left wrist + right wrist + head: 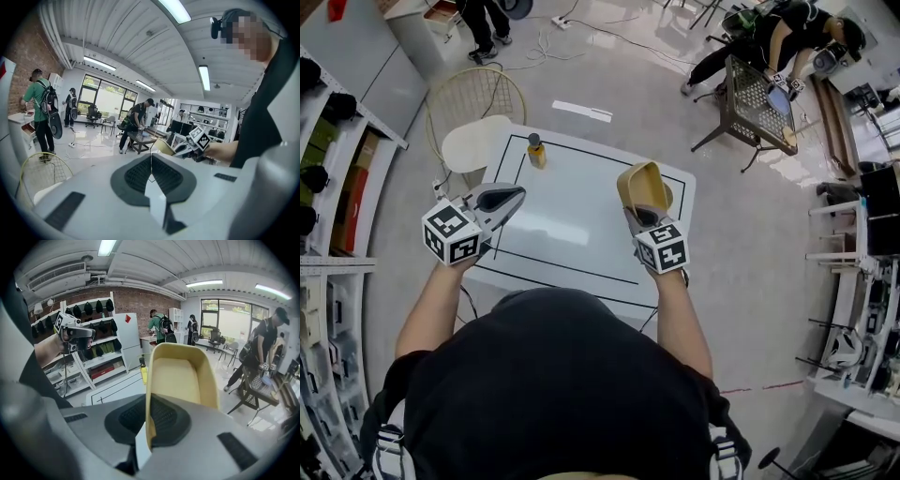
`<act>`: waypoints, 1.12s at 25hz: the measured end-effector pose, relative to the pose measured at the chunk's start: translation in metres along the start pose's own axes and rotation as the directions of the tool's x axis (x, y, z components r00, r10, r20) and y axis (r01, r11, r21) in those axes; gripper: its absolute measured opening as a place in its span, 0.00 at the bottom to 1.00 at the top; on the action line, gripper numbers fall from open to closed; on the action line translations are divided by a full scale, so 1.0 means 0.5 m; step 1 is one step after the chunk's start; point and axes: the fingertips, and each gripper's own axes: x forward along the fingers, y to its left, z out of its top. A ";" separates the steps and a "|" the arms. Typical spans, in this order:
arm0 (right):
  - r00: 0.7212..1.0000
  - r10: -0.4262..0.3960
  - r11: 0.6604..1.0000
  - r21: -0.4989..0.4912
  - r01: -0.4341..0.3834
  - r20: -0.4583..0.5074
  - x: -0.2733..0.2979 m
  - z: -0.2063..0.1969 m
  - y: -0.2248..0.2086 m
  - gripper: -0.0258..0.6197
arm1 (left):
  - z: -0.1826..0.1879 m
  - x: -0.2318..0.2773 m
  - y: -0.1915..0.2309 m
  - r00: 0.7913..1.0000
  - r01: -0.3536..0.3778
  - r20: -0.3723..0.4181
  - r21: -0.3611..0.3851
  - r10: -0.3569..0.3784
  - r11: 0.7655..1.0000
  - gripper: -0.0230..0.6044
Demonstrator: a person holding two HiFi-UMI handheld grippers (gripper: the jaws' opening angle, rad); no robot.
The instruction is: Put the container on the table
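Observation:
A tan plastic container (pixel 643 187) hangs above the right part of the white table (pixel 581 234), tipped on its side. My right gripper (pixel 639 217) is shut on its rim; in the right gripper view the container (pixel 180 378) fills the middle, its wall pinched between the jaws. My left gripper (pixel 502 199) is held above the table's left edge, shut and empty. In the left gripper view the jaws of the left gripper (pixel 151 174) meet with nothing between them, and the container (pixel 165 145) shows beyond them.
A yellow bottle with a dark cap (pixel 535 151) stands at the table's far left, inside a black outline. A wire-backed chair (pixel 476 117) sits beyond the table's left corner. Shelves (pixel 337 178) line the left side. People (pixel 769 47) work at a mesh chair far right.

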 end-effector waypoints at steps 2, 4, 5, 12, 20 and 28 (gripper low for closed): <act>1.000 0.005 1.000 0.001 -0.005 -0.014 0.015 -0.009 0.001 0.05 | -0.004 0.001 0.007 1.000 -0.001 -0.004 -0.006 0.001 1.000 0.05; 1.000 0.008 1.000 0.004 -0.008 -0.027 0.028 -0.019 -0.001 0.05 | -0.006 0.003 0.012 1.000 -0.003 -0.007 -0.009 0.002 1.000 0.05; 0.999 0.008 1.000 0.006 -0.008 -0.033 0.033 -0.023 -0.004 0.05 | -0.006 0.003 0.014 1.000 -0.004 -0.007 -0.011 0.004 1.000 0.05; 0.997 0.015 1.000 0.021 -0.013 -0.071 0.070 -0.056 -0.011 0.05 | -0.016 0.007 0.031 1.000 -0.005 -0.022 -0.023 0.004 1.000 0.05; 0.993 0.044 0.998 0.053 -0.038 -0.114 0.120 -0.095 0.001 0.05 | -0.035 0.016 0.052 0.999 0.004 -0.043 -0.039 -0.006 0.999 0.05; 0.983 0.064 0.997 0.047 -0.057 -0.173 0.181 -0.131 0.013 0.05 | -0.042 0.011 0.088 0.999 -0.009 -0.048 -0.062 0.006 0.998 0.05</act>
